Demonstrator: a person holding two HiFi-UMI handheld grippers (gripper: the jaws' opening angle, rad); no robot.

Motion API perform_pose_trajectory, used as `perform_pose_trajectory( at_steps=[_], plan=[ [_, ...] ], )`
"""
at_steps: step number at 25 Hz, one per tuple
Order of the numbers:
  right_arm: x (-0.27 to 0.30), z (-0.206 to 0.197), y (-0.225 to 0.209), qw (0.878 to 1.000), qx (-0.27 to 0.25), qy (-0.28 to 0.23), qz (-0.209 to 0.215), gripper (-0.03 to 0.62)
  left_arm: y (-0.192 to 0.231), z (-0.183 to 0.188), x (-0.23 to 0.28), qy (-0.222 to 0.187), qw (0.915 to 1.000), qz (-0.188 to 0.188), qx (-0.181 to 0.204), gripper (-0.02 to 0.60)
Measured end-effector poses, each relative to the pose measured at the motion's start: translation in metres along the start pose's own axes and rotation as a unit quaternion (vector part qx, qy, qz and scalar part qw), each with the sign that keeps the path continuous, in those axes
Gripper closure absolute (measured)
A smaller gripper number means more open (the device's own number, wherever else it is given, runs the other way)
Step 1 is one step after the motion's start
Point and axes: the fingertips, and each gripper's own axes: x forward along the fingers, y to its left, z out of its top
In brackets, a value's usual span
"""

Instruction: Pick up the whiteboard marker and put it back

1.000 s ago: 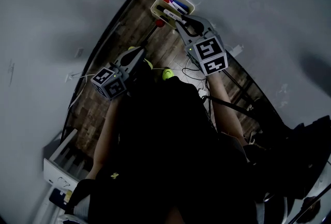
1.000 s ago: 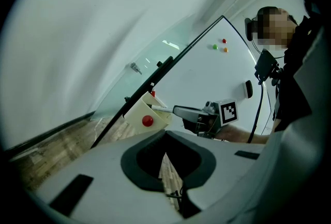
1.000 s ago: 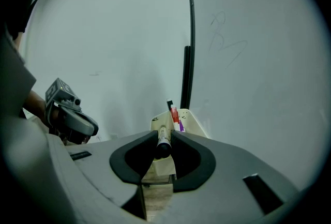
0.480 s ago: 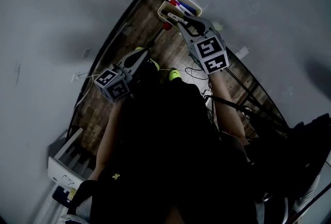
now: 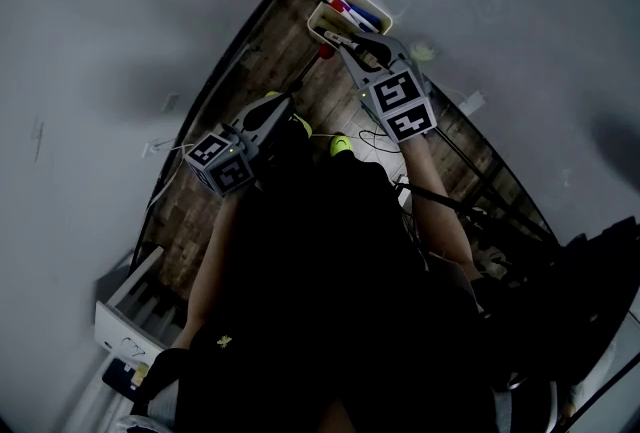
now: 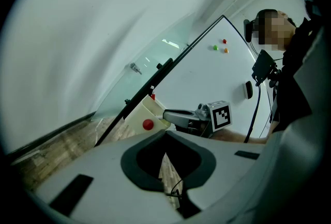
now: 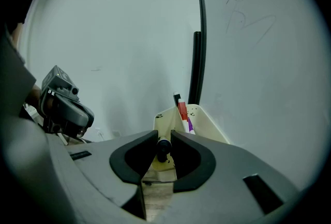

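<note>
One gripped marker (image 7: 164, 145) just beside tray's (image 7: 209, 123) near rim.

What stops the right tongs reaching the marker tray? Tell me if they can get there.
Probably yes. The right tongs, shut on the black marker, point at the cream tray just ahead, nothing between; the markers inside stand at its far end.

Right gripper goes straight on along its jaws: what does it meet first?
Probably the cream marker tray, straight ahead of the whiteboard marker clamped in the right gripper. The marker's tip would touch first, though depth is unclear.
</note>
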Motion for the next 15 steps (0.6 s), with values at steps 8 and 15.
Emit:
perform_pose_trajectory(
  at_steps=[8, 15],
  plan=[
    [-0.0006, 0.0003, 0.0023, 1.0, -0.009, -0.003, 0.001, 0.517, -0.0042, 0.0022, -0.0027, -0.006, 1.0, 0.002, 0.001, 0.566],
    [0.0006, -0.0011, 0.0002, 1.0, -0.012, -0.01, -0.007, 0.517, -0.0024, -0.0001, -0.0025, -0.005, 0.9999, 0.0, 0.009, 0.566]
  ],
)
